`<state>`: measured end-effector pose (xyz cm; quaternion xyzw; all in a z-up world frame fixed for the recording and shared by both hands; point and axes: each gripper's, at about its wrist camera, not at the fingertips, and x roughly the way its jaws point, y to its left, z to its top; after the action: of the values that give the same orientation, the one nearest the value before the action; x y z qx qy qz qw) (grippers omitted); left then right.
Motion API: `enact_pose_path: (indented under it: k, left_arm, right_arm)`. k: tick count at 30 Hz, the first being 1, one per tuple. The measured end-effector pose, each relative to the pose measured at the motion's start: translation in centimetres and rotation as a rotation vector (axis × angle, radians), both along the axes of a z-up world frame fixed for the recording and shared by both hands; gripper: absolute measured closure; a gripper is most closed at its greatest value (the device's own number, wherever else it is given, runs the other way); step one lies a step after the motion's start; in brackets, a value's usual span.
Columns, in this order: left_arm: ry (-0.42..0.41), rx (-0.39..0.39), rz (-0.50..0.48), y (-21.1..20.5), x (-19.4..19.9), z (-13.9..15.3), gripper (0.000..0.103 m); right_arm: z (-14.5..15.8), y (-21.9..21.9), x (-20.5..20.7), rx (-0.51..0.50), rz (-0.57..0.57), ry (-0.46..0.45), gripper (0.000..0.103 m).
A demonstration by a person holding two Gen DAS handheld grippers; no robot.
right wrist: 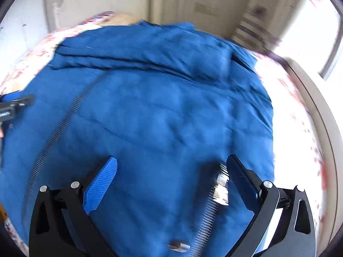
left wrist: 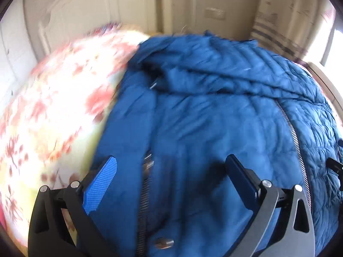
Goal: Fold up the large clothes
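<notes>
Your left gripper (left wrist: 171,184) hangs with its jaws wide apart and nothing pinched between them, tilted down over the blue quilted jacket (left wrist: 214,117); your right gripper (right wrist: 171,184) is just as wide, and its blue pads (right wrist: 100,184) touch no cloth that you can see (both views are smeared, so fine contact is hard to judge). The jacket lies spread on the bed (left wrist: 53,107), over the floral bedspread, and fills most of both views — it runs away from you toward the headboard (left wrist: 85,6), with a bunched fold, perhaps a sleeve or hood, lying crosswise at the far end.

What matters for your next move is how the open front lies. One zipper edge (left wrist: 145,182) runs lengthwise right under your left gripper, between its jaws, with a metal pull near the bottom of that view. The other zipper edge (right wrist: 210,214) sits under your right gripper, close to its right finger. So each hand is already over its own side of the front opening, and the jacket's long axis points straight ahead of both.

Judging by that, a lengthwise fold is the likely step: your left hand is nearer the bedspread's left side, your right nearer the bed's right edge (right wrist: 308,98). Nothing is gripped yet.
</notes>
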<state>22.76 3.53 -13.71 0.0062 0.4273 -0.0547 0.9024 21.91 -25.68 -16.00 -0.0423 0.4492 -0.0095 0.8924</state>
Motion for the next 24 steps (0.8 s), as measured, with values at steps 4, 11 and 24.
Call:
enact_pose_path:
  k: [4,11,24]
  left_arm:
    - [0.034,-0.072,0.055,1.7,0.6,-0.2,0.002]
    - [-0.102,0.000,-0.055,-1.3,-3.9,2.4,0.002]
    - [-0.069,0.127,-0.143,-1.8,-8.8,-0.3,0.002]
  right_arm:
    - [-0.4,-2.1,-1.0,0.093,-0.020,-0.008,0.006]
    - [2.1,1.8,-4.7,0.063,0.134,-0.103,0.006]
    - [-0.6,5.0,-7.8,-0.013,0.288,-0.029,0.005]
